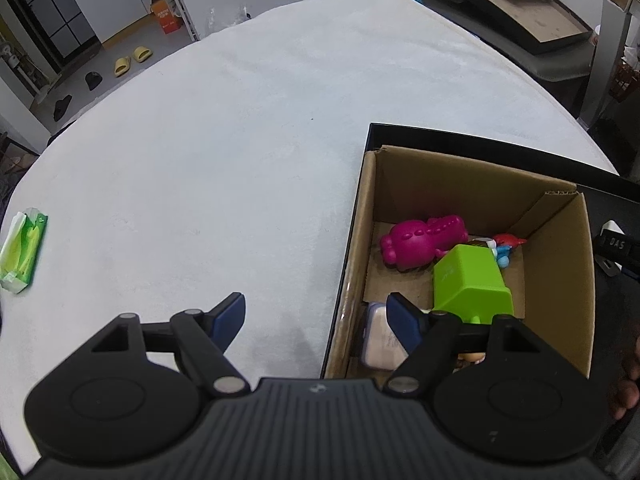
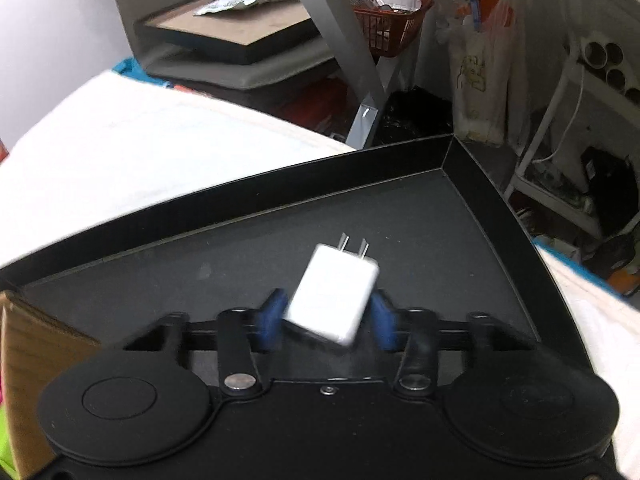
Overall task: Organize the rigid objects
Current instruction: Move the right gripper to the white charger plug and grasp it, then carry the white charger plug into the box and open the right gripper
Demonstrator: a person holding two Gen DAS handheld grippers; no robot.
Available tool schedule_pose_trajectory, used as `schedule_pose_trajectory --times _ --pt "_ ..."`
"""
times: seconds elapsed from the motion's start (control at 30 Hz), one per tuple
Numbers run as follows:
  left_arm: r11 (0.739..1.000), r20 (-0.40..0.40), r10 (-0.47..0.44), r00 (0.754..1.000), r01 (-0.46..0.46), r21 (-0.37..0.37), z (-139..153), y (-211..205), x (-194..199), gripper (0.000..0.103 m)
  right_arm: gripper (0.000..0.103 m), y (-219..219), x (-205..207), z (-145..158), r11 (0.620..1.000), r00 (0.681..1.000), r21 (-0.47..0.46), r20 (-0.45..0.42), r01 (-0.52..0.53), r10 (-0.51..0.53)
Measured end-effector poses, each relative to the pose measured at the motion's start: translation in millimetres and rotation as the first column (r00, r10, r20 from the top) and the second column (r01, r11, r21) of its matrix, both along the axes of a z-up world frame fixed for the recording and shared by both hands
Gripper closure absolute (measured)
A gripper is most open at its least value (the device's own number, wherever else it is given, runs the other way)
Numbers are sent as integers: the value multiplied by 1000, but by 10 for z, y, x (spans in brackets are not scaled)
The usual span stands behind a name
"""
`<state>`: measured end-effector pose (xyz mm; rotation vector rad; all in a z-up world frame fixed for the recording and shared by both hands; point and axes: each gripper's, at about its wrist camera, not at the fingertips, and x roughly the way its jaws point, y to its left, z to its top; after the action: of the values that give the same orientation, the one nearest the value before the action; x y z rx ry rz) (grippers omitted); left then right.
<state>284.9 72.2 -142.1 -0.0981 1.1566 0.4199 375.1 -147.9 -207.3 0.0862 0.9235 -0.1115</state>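
Note:
My left gripper point(image 1: 316, 322) is open and empty, low over the white table point(image 1: 224, 160) at the left wall of a cardboard box point(image 1: 552, 280). In the box lie a magenta toy point(image 1: 420, 240), a green block point(image 1: 472, 280), a small red and blue figure point(image 1: 505, 245) and a pale case point(image 1: 378, 336). The box sits in a black tray point(image 2: 472, 184). A white plug charger point(image 2: 334, 290) sits between my right gripper's point(image 2: 326, 318) blue fingers over the tray floor. The view is blurred; the fingers look slightly apart from the charger.
A green tissue pack point(image 1: 22, 252) lies at the table's left edge. A cardboard corner point(image 2: 32, 344) shows left in the right wrist view. Past the table stand a grey frame point(image 2: 344, 48), a red basket point(image 2: 388, 12) and shelving point(image 2: 576, 152).

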Motion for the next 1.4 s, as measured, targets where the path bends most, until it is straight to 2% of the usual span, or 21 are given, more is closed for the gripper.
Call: schedule_pose_trajectory --times 0.1,0.7,1.0,1.07,1.17,1.27,1.4 --pt "1000 2 3 1000 -3 -23 -1 11 -42 27 63 -30 -42 48 998 1000 64 -14 -5 6" --pt "998 49 -8 999 11 -61 109 73 -402 27 67 67 -482 623 987 987 103 113 -127 116" --pt "997 82 -27 996 33 -75 111 88 -515 27 67 134 -746 1051 969 953 133 250 -208 170" --pt "996 88 -29 996 36 -81 98 84 -532 27 67 161 -800 1114 965 945 132 268 -227 186" --pt "996 90 -40 995 47 -79 96 68 -572 27 67 150 -863 1181 944 932 187 293 -272 211" --pt "995 104 -43 994 52 -84 124 69 -595 27 67 180 -915 1249 933 916 188 322 -308 238" --pt "994 124 -38 992 50 -98 155 102 -615 27 67 210 -915 1252 915 908 212 323 -344 266"
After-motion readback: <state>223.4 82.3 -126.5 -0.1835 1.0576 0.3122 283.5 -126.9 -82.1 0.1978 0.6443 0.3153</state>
